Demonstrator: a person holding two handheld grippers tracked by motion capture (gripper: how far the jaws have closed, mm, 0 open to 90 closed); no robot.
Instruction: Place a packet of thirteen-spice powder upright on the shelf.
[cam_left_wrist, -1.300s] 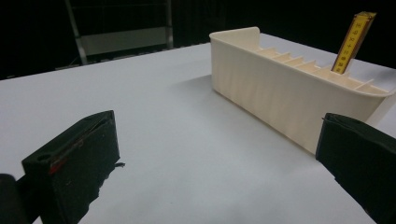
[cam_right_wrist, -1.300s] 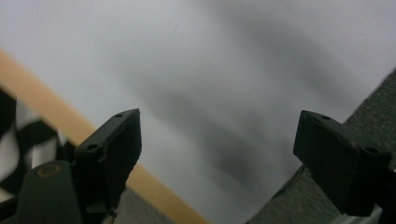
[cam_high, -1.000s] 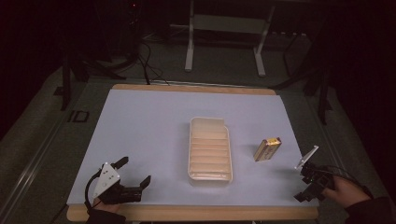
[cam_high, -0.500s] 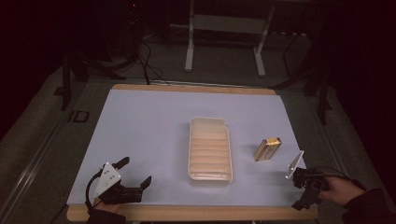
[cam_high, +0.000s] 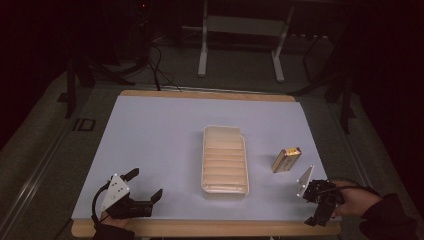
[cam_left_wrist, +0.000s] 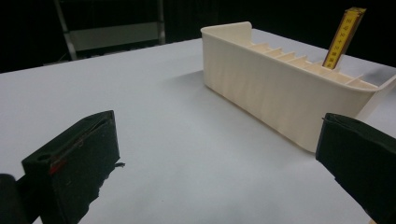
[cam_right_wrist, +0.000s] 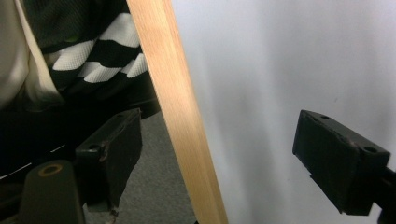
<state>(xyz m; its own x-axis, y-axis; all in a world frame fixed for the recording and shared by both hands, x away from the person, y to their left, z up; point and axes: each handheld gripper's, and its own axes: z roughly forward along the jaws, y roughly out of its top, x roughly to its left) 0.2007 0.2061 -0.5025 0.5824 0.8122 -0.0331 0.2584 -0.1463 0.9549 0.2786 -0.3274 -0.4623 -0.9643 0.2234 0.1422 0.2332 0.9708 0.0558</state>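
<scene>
Quick rundown of the scene, seen from above: the table (cam_high: 150, 125) had a light blue-ish top w/ a wooden edge (cam_high: 210, 228) along the near side. A cream ribbed tray (cam_high: 225, 160) sat roughly in the middle, long side running away from the person, w/ cross-ridges inside and nothing in it afaict. Just to its right, but clearly apart from it, lay a small yellow pack (cam_high: 286, 159), flat on the table, angled a bit.

The left gripper (cam_high: 146, 186) was at the near left corner, jaws spread wide w/ nothing between them, pointed roughly toward the tray. In the left gripper view both black jaws were far apart over bare tabletop, the tray (cam_left_wrist: 280, 93) sat ahead and to the right, and the yellow pack (cam_left_wrist: 344, 37) poked up behind its far wall.

The right gripper (cam_high: 314, 221) was at the near right corner, held in the person's hand (cam_high: 350, 200), grey plate on top, pointing back toward the table's near edge. Yellow pack was near it but not touching, up and a bit left. In the right gripper view its jaws were also wide open, holding nothing, straddling the wooden edge (cam_right_wrist: 177, 116), w/ tabletop on one side and a striped sleeve (cam_right_wrist: 98, 60) plus floor on the other.
</scene>
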